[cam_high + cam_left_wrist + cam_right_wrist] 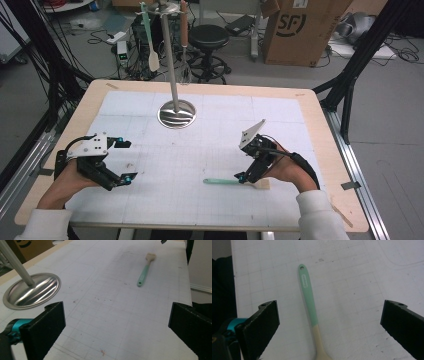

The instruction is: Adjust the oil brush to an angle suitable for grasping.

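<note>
High view: we have the right tool (248,176) poised directly over a mint-handled utensil (225,181) that lies flat on the white mat (210,150), near the desk's (320,150) front edge and toward its right side. Its pale head (262,184) points to the right edge, its handle to the middle. In the right gripper view the utensil (310,305) runs up between the two black jaws, which stand wide apart and hold nothing. We judge this to be the reach-and-grasp step: the tool is lined up but not yet closed.

Our left tool (120,162) rests near the front-left corner, its jaws also spread wide and empty; in the left gripper view the utensil (144,271) lies well apart from it.

The next move, as we read it, calls for lowering the right tool until the jaws straddle the handle, then closing on it. A hanging stand (176,113) sits near the back edge, already carrying a spatula (150,35) and a whisk (184,45), so it looks the likely destination.

Open mat lies between the utensil and the stand. The front edge is close to the head, so we should lift straight up first.
</note>
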### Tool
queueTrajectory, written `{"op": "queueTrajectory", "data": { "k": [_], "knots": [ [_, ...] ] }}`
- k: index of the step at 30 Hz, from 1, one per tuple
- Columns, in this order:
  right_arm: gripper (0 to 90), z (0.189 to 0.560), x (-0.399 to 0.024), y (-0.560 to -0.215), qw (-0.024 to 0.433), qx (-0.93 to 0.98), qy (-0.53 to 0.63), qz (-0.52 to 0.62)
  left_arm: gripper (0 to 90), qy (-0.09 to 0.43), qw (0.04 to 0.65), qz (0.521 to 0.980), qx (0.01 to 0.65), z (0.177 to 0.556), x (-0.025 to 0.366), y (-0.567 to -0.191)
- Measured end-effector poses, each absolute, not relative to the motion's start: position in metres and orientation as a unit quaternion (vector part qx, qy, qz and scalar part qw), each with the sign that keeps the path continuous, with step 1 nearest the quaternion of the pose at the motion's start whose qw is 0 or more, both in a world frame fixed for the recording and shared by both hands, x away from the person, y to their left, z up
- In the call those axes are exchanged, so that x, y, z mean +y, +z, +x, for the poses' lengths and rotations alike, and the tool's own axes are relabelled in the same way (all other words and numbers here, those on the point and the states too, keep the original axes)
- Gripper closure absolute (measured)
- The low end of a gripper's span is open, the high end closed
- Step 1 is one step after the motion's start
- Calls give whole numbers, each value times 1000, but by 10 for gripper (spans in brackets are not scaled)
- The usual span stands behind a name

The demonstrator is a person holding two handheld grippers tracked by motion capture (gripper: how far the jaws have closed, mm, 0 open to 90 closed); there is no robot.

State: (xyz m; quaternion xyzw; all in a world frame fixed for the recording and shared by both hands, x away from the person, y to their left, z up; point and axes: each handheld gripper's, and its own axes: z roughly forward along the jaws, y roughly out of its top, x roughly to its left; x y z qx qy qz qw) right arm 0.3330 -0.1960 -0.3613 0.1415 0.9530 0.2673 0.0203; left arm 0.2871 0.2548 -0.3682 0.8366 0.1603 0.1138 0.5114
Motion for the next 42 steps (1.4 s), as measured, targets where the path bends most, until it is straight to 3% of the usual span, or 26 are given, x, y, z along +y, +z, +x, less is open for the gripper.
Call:
{"op": "queueTrajectory", "data": {
  "k": [24,26,37,42],
  "knots": [
    [75,329,-186,-396,0,977,176,120,17,115,511,836,166,289,257,-368],
    [156,329,-186,-398,-6,979,166,115,16,115,511,836,165,289,257,-368],
    [308,327,-183,-406,-20,986,126,110,16,114,509,837,167,290,256,-369],
    [440,328,-182,-406,-25,987,116,110,16,114,510,836,167,290,256,-369]
  ]
}}
